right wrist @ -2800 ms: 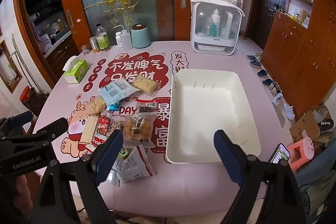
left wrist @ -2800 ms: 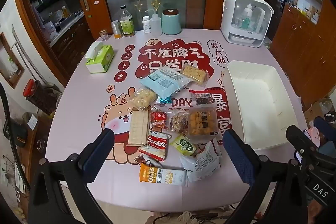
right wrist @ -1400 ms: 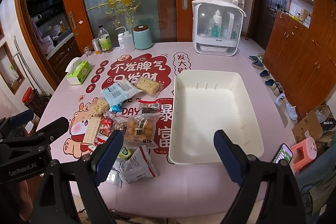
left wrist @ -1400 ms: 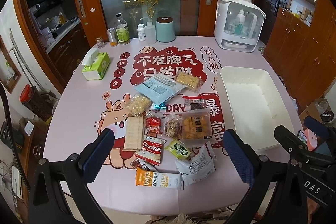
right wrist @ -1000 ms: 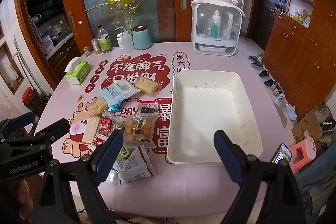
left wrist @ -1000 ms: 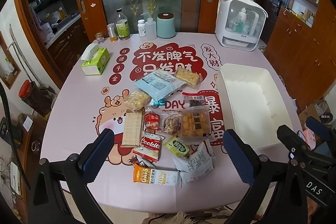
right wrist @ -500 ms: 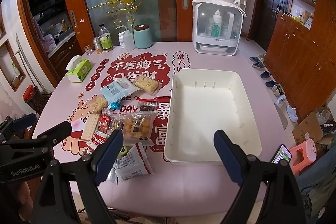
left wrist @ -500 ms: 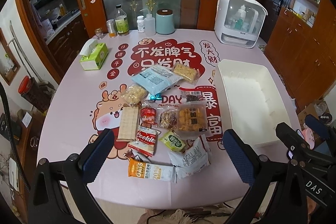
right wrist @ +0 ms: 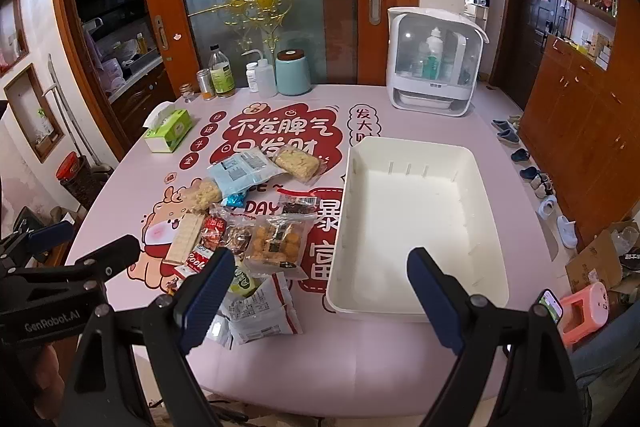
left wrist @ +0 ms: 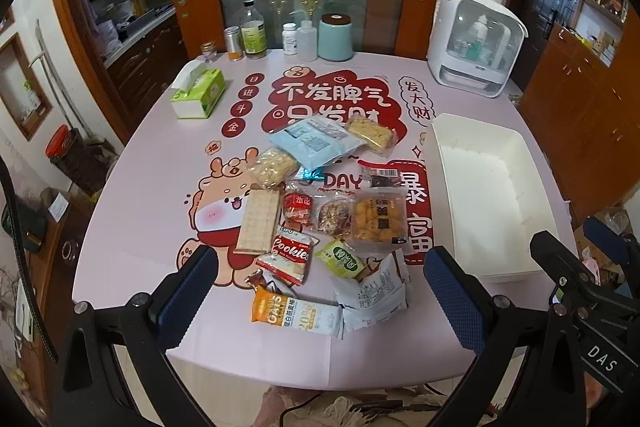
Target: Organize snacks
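1. My left tongs (left wrist: 320, 291) hang above the near edge of the bench (left wrist: 152, 163), jaws spread wide with nothing between them.
2. My right tongs (right wrist: 320, 291) are likewise spread wide and hold nothing, raised over the near side of the bench with the white bin (right wrist: 416, 227) ahead of them.
3. The snacks lie in a loose heap on the pink printed cover, just left of the bin.
4. Nearest me is an orange oat bar (left wrist: 294, 313), with a white crumpled packet (left wrist: 374, 297) touching its right end.
5. Behind those sit the red Cookies pack (left wrist: 289, 255) and a small green packet (left wrist: 344, 261).
6. A pale wafer slab (left wrist: 258, 221) lies left of the Cookies pack.
7. A clear bag of golden puffs (left wrist: 378, 219) lies close beside the bin's left wall.
8. Farther back is a light blue pouch (left wrist: 316, 143), with a clear-wrapped crispy block (left wrist: 372, 135) at its right.
9. The bin holds no snacks.
10. A green tissue box (left wrist: 198, 93) stands at the far left, and a white cabinet with a clear dome (left wrist: 476, 43) at the far right.
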Motion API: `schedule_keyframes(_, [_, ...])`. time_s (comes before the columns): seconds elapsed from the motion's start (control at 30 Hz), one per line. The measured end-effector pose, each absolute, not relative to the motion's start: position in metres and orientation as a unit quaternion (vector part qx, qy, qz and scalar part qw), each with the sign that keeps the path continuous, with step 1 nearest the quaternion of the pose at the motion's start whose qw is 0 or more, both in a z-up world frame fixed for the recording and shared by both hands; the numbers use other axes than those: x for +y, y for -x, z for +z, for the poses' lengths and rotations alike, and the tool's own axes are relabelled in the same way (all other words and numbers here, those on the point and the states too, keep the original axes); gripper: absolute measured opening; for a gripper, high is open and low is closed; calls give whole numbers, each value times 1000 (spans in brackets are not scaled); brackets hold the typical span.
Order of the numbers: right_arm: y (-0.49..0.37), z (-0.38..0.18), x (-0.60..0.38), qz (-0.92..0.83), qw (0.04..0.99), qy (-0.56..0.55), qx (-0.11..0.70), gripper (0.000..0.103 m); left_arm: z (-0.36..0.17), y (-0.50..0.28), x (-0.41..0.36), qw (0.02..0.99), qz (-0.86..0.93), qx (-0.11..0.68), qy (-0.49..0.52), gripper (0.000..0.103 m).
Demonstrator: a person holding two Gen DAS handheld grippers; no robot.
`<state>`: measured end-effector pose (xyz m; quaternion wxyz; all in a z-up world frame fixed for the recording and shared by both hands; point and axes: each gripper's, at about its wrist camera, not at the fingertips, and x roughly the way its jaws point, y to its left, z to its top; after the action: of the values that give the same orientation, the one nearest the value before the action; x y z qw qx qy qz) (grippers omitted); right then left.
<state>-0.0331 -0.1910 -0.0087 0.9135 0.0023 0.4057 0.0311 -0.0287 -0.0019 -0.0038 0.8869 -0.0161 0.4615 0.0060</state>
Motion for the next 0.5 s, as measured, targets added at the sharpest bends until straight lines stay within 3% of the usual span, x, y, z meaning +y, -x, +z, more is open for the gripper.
schedule_keyframes(0.5, [22,-9,-161,27,911,-5,411,89,7,21,23,898,-16,439,11,102])
